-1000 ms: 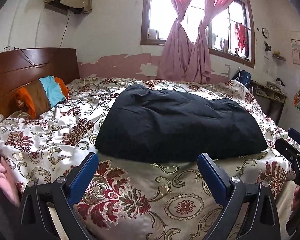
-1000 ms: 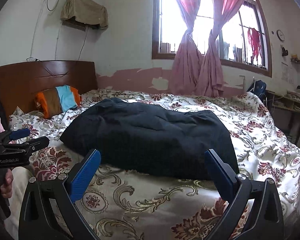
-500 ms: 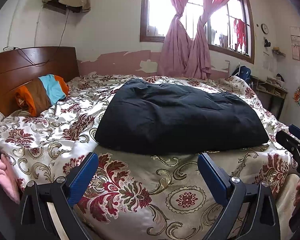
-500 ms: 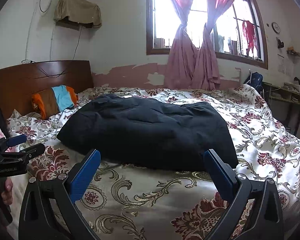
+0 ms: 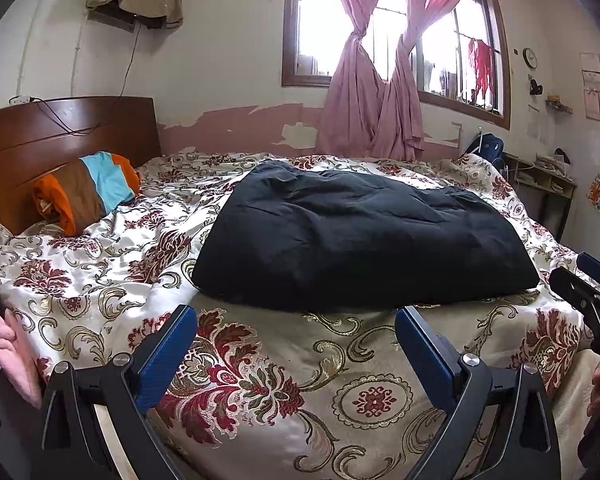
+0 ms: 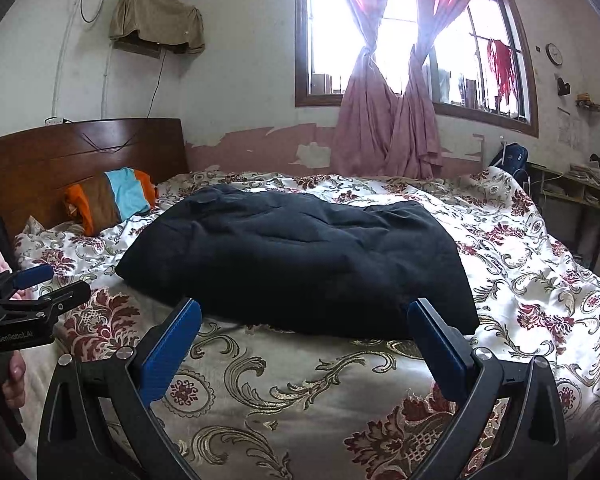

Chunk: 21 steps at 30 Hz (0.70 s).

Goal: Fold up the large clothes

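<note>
While left wrist view looks over bed: left gripper [image 5: 296, 328] jaws wide apart, holding nothing, above floral bedspread [image 5: 260, 380] | black garment [image 5: 356, 240] folded mid-bed, just beyond fingertips | right wrist view: right gripper [image 6: 304, 322] wide apart, empty, near garment's front edge

A floral bedspread [image 5: 100, 280] is covering the bed. A striped orange, brown and blue pillow [image 5: 88, 192] is lying at far left, against the wooden headboard [image 5: 60, 136]. Pink curtains [image 5: 372, 112] are hanging knotted before the window [image 5: 312, 20] in the far wall. A cloth-covered unit [image 6: 156, 20] is sitting high on the wall. A clock [image 6: 554, 54] is hanging at far right.
</note>
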Available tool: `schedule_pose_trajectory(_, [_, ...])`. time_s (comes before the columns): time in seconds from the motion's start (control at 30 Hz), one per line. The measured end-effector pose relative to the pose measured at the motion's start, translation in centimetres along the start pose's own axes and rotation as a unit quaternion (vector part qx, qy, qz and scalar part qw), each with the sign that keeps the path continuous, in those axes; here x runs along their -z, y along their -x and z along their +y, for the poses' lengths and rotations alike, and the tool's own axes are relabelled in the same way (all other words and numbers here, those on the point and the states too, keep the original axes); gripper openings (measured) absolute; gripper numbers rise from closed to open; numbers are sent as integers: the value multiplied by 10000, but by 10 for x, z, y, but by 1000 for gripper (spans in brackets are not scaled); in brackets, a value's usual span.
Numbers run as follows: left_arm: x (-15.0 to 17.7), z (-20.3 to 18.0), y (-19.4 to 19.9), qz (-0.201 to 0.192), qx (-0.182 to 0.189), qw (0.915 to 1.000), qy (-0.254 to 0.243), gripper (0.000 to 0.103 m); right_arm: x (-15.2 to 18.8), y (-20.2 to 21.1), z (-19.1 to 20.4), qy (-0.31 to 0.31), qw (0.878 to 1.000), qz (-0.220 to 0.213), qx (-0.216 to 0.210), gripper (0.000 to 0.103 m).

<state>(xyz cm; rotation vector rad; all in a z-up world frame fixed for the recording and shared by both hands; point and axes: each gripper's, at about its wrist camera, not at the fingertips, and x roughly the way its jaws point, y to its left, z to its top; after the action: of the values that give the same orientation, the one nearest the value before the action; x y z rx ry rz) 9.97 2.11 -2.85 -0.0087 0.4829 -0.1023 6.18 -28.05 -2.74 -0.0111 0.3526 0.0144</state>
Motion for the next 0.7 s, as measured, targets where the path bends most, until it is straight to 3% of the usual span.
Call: schedule_pose_trajectory(0.7, [-2,-6,3,-19,3,10000,52,100,1,0,2,-1,10000,2,-17,101])
